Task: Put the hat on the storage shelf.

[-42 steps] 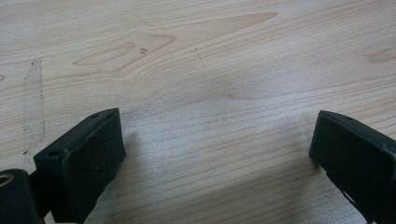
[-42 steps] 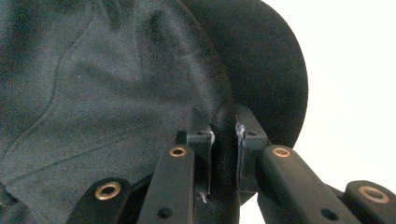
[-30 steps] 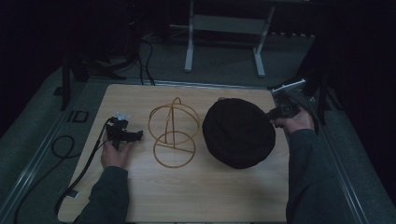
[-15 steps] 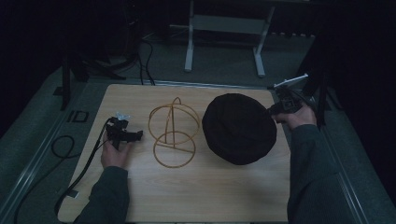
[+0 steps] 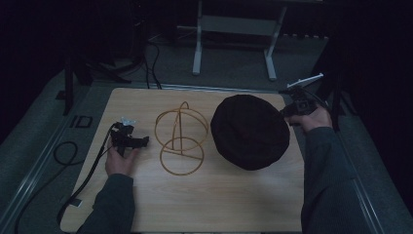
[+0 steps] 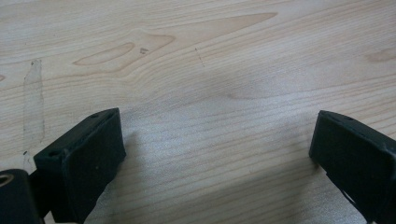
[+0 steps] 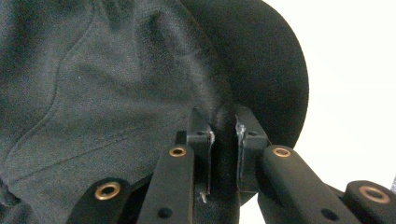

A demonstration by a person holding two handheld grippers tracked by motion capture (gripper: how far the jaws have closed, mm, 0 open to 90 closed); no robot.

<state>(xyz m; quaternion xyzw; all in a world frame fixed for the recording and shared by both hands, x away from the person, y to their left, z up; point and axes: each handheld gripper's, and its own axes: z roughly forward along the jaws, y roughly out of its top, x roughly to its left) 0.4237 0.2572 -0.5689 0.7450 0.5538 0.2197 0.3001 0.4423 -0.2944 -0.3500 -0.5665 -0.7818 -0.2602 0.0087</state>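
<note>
Black hat [image 5: 251,130] lying flat on the wooden table [image 5: 214,204], right of centre, just beside the gold wire stand [image 5: 181,139] — close to it, contact not clear from the high view. Stand upright, bare, nothing draped on it.

Right gripper [image 5: 297,107] at the hat's far right edge, held in the right hand [image 5: 314,118]. In the right gripper view, right gripper [image 7: 224,135] jaws pinched together on a fold of the hat's dark fabric [image 7: 116,84] — brim edge clamped between them, grip looks firm.

Left gripper [image 5: 130,141] resting low on the table left of the stand, left hand [image 5: 122,158] behind it. In the left gripper view, jaws wide apart over bare wood grain [image 6: 210,93], nothing between them.

Progress, as judged: early. Hat grasped but apparently not lifted — crown lying on the tabletop. Likely aim: hat onto the stand. Remaining: raise the hat, carry it leftward over the wire loop, settle the crown on top, release. Left gripper well placed to steady the stand's base ring, not yet touching it.
</note>
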